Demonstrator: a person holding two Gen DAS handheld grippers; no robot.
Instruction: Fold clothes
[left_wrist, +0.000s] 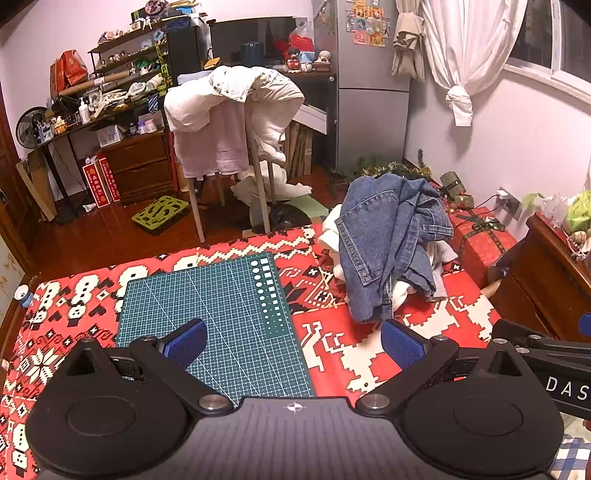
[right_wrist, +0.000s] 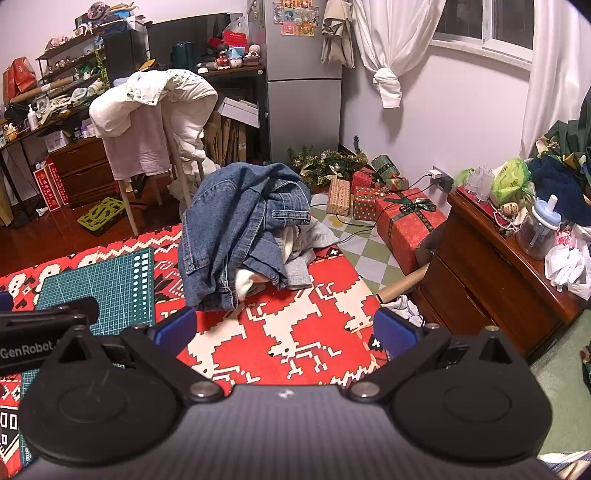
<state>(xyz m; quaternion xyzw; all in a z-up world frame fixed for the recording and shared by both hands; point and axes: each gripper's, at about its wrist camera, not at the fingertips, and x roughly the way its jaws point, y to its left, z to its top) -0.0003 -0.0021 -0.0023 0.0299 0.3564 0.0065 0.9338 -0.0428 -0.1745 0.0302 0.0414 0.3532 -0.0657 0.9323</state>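
A heap of clothes lies on the red patterned blanket (left_wrist: 436, 332): blue denim jeans (left_wrist: 384, 243) on top, with white and grey garments (left_wrist: 439, 254) under them. The right wrist view has the same jeans (right_wrist: 236, 236) straight ahead on the blanket (right_wrist: 288, 332). My left gripper (left_wrist: 293, 341) hovers open over the edge of a green cutting mat (left_wrist: 207, 317), short of the heap and to its left. The right gripper (right_wrist: 284, 326) is open too, just in front of the pile, with nothing between its blue pads (right_wrist: 391, 330).
A chair draped with white laundry (left_wrist: 229, 122) stands beyond the bed. Wrapped gift boxes (right_wrist: 406, 221) and a wooden dresser (right_wrist: 491, 273) sit to the right. A cluttered desk and shelves (left_wrist: 110, 92) fill the back left. The other gripper's arm (right_wrist: 44, 321) shows at left.
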